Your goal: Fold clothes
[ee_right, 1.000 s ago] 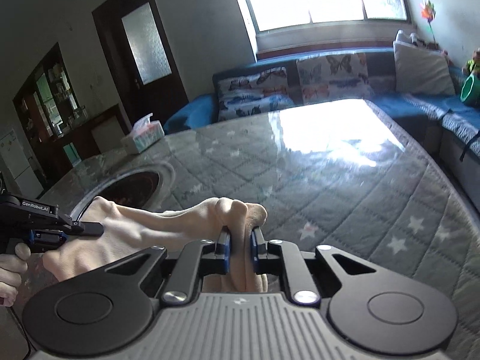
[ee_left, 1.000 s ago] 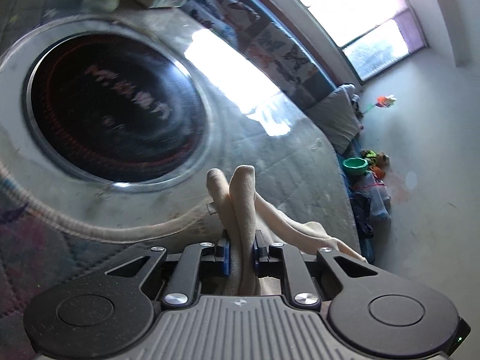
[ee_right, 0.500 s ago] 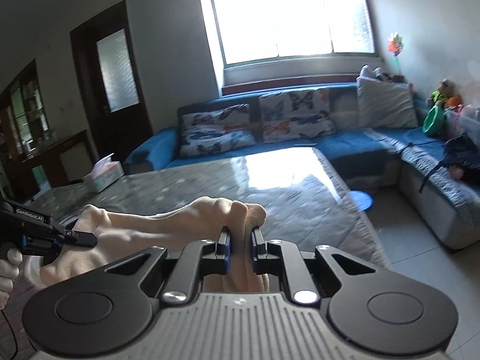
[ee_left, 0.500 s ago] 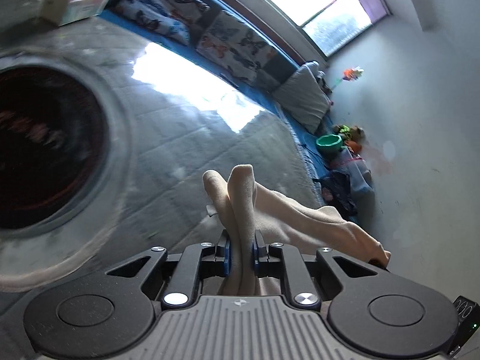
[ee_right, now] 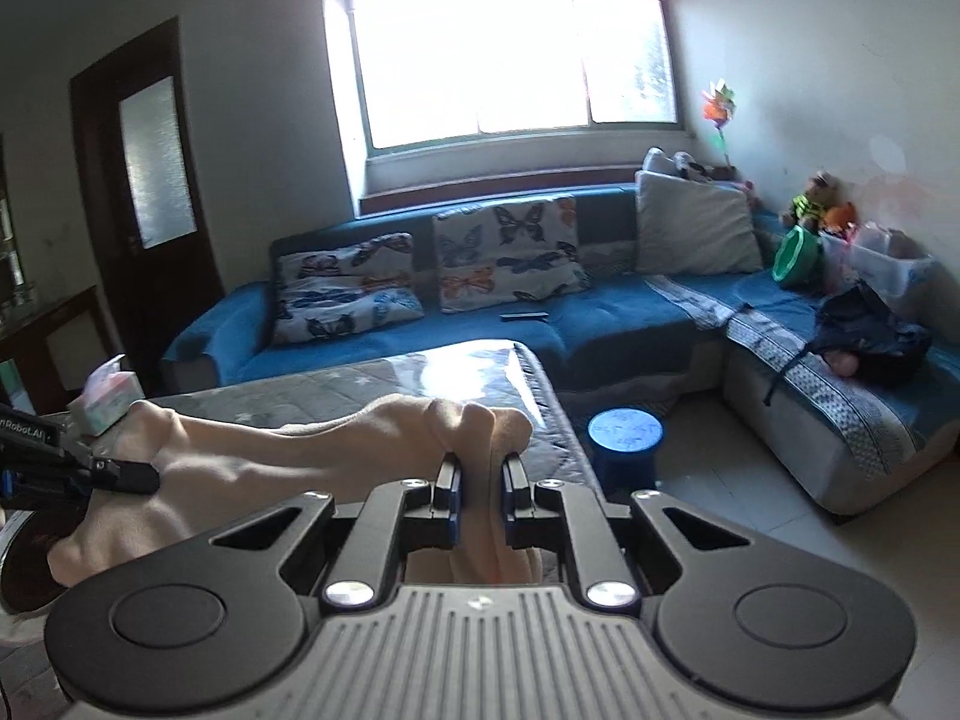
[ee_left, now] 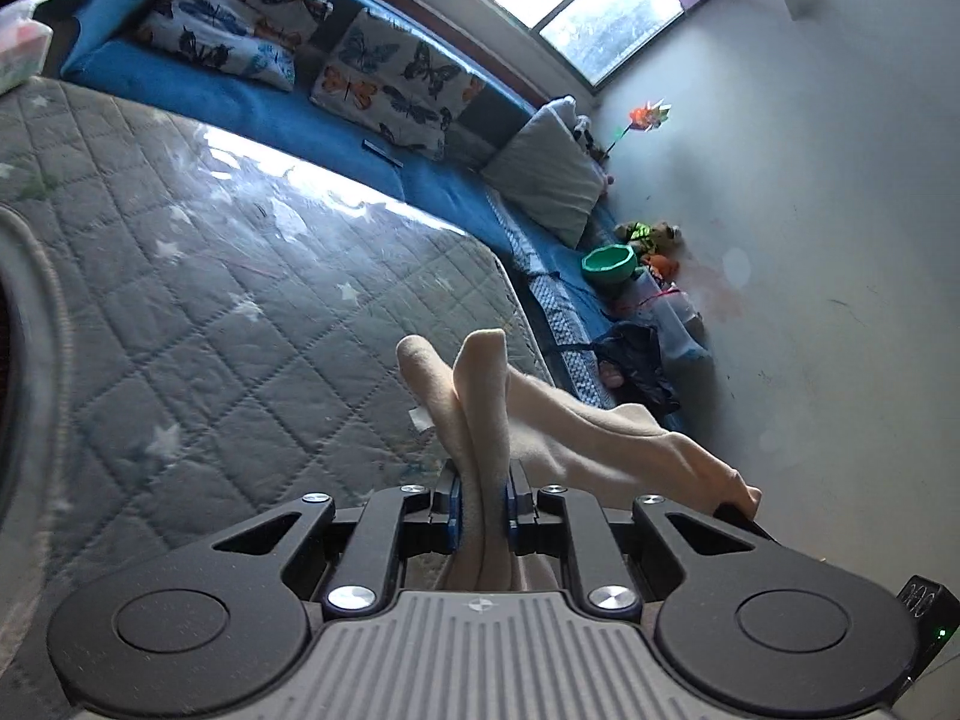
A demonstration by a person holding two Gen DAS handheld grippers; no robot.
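A cream cloth [ee_left: 576,420] is held in the air between the two grippers, above the quilted table [ee_left: 228,276]. The left gripper [ee_left: 480,501] is closed on one bunched end, with the jaws nearly together and folds of cloth standing up past the pads. The right gripper [ee_right: 480,495] is clamped in the same way on the other end. In the right view the cloth [ee_right: 270,456] is seen stretched across to the left gripper [ee_right: 114,477], fairly taut along its top edge, while the rest hangs below and is hidden by the gripper bodies.

The step in hand is judged to be the lift and spread: the garment is raised clear of the table and pulled out by its two corners, and no fold is yet made. For the next move, both grips would have to be kept while the cloth is lowered flat onto the table, or one end is carried over to the other. Even tension would be called for, so that the hanging part does not bunch.
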